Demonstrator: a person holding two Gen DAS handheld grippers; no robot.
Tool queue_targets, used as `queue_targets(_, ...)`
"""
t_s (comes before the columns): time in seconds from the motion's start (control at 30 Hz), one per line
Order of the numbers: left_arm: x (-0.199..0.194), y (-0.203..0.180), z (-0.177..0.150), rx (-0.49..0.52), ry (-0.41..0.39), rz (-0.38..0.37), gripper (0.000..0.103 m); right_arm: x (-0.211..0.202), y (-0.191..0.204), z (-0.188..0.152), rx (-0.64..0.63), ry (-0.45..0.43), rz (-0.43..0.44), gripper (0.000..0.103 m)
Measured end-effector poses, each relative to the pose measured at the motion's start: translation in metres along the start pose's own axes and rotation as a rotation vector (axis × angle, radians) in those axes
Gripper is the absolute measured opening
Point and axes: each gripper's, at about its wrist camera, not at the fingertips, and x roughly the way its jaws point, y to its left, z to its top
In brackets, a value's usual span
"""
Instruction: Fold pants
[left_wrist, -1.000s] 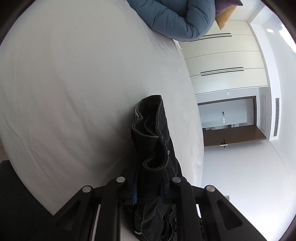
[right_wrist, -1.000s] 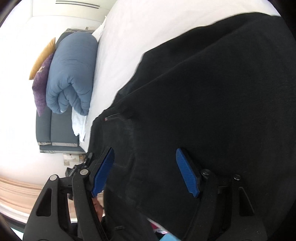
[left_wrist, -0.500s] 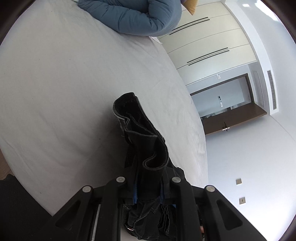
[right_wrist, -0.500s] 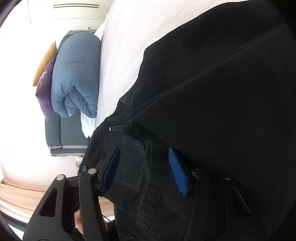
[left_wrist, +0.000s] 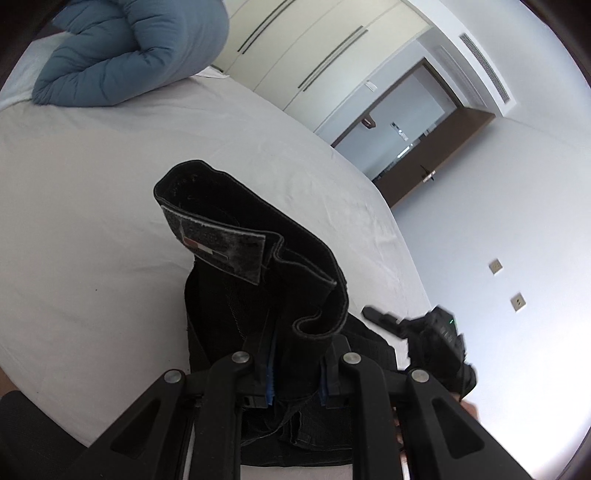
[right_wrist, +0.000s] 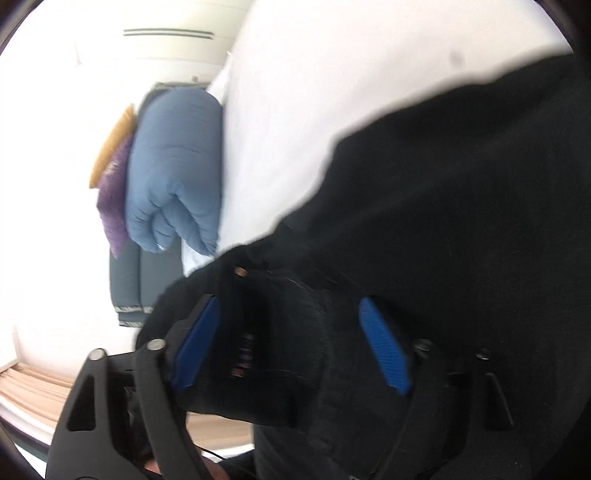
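Observation:
The black pants (left_wrist: 258, 280) stand bunched up between my left gripper's fingers, waistband and grey label uppermost, above the white bed (left_wrist: 92, 192). My left gripper (left_wrist: 295, 380) is shut on the pants' waist. In the right wrist view the pants (right_wrist: 461, 229) fill the lower right, draped over the bed (right_wrist: 332, 74). My right gripper (right_wrist: 291, 347) is open, its blue pads (right_wrist: 384, 347) on either side of a fold of black fabric without clamping it. The right gripper also shows in the left wrist view (left_wrist: 436, 332), blurred, just right of the pants.
A rolled blue duvet (left_wrist: 129, 55) lies at the far end of the bed, with purple and orange cushions (right_wrist: 114, 192) behind it. White wardrobe doors (left_wrist: 295, 59) and a doorway (left_wrist: 406, 140) stand beyond the bed's right edge.
My left gripper has tilted and lifted with the waistband, so the label now shows. My right gripper has opened wider around the fabric and shifted; its view is blurred by motion.

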Motion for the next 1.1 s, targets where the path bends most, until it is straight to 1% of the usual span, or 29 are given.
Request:
queue_targets(0.03, 0.004, -0.009, -0.002, 0.031, 0.009, 0.002, 0.017, -0.009, 0.011, 0.003, -0.023, 0.000, 0.016, 0.086)
queue_targets(0.13, 0.019, -0.041, -0.015, 0.142, 0.044, 0.011, 0.017, -0.029, 0.044, 0.012, -0.111, 0.046, 0.035, 0.086)
queue_targets(0.27, 0.038, -0.073, -0.039, 0.260, 0.091, 0.015, 0.017, -0.045, 0.078, 0.014, -0.216, 0.138, 0.037, 0.086)
queue_targets(0.33, 0.045, -0.087, -0.052, 0.316, 0.117, 0.016, 0.016, -0.046, 0.092, 0.011, -0.276, 0.177, 0.000, 0.086)
queue_targets(0.43, 0.052, -0.103, -0.068, 0.391, 0.135, 0.023, 0.016, -0.047, 0.099, 0.000, -0.362, 0.207, -0.149, 0.086)
queue_targets(0.5, 0.055, -0.110, -0.075, 0.426, 0.148, 0.022, 0.016, -0.045, 0.096, -0.004, -0.346, 0.226, -0.214, 0.086)
queue_targets(0.57, 0.060, -0.117, -0.081, 0.461, 0.162, 0.022, 0.016, -0.047, 0.086, -0.009, -0.324, 0.219, -0.215, 0.086)
queue_targets(0.63, 0.064, -0.124, -0.086, 0.489, 0.173, 0.022, 0.016, -0.052, 0.078, -0.012, -0.329, 0.197, -0.229, 0.072)
queue_targets(0.67, 0.065, -0.127, -0.089, 0.506, 0.177, 0.024, 0.016, -0.055, 0.075, -0.013, -0.332, 0.194, -0.240, 0.061)
queue_targets(0.7, 0.066, -0.130, -0.091, 0.517, 0.180, 0.025, 0.016, -0.058, 0.069, -0.014, -0.329, 0.187, -0.257, 0.044)
queue_targets(0.73, 0.068, -0.132, -0.093, 0.525, 0.185, 0.025, 0.016, -0.063, 0.063, -0.015, -0.324, 0.176, -0.279, 0.035)
queue_targets(0.77, 0.070, -0.131, -0.094, 0.528, 0.192, 0.021, 0.016, -0.070, 0.059, -0.016, -0.322, 0.162, -0.299, 0.029)
queue_targets(0.87, 0.083, -0.143, -0.096, 0.557, 0.219, 0.006, 0.017, -0.085, 0.045, -0.020, -0.325, 0.127, -0.321, 0.020)
queue_targets(0.93, 0.094, -0.153, -0.098, 0.583, 0.235, 0.001, 0.017, -0.092, 0.032, -0.015, -0.316, 0.105, -0.332, 0.019)
queue_targets(1.1, 0.118, -0.172, -0.100, 0.636, 0.273, -0.021, 0.017, -0.117, -0.010, 0.000, -0.257, 0.065, -0.306, 0.019)
